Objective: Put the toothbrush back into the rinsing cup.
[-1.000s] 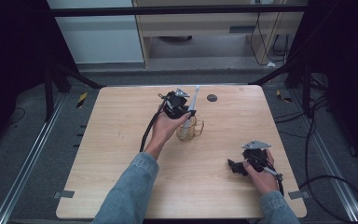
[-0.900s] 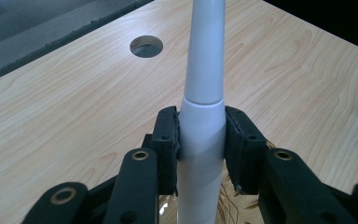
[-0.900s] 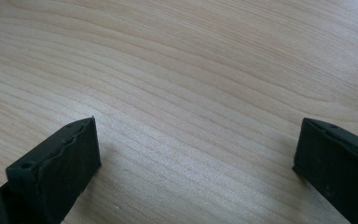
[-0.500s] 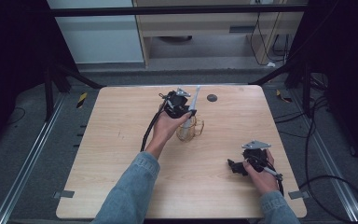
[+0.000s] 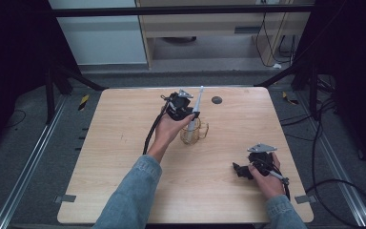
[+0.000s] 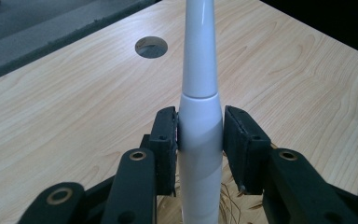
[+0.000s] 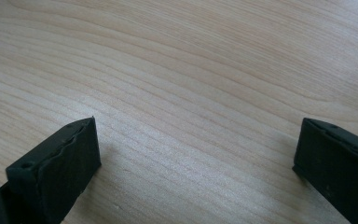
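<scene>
The left gripper (image 5: pixel 185 106) sits toward the far edge of the table (image 5: pixel 124 157), a little left of the middle, held in the person's left hand (image 5: pixel 169 131). Its jaws are clamped on a white, tapered wand-like tool (image 5: pixel 196 107). In the left gripper view the two black pads (image 6: pixel 165 135) press against the thick lower part of the white tool (image 6: pixel 199 116) from both sides, just below a seam where the body narrows into a long slim neck. The tool stands nearly upright, with its thin end leaning toward the far edge. Its lower end reaches down into a small golden wire basket (image 5: pixel 194 131) that rests on the table just beside the left hand — thin wire strands (image 6: pixel 228 205) show below the pads. A round dark hole (image 5: pixel 216 100) lies in the table top near the far edge, just right of the tool.

The right gripper (image 5: pixel 248 168) rests low at the table's near right corner, well apart from the basket, held in the right hand (image 5: pixel 267 174). In the right gripper view its pads (image 7: pixel 60 163) stand wide apart, with bare wood grain between them — nothing is held.
</scene>
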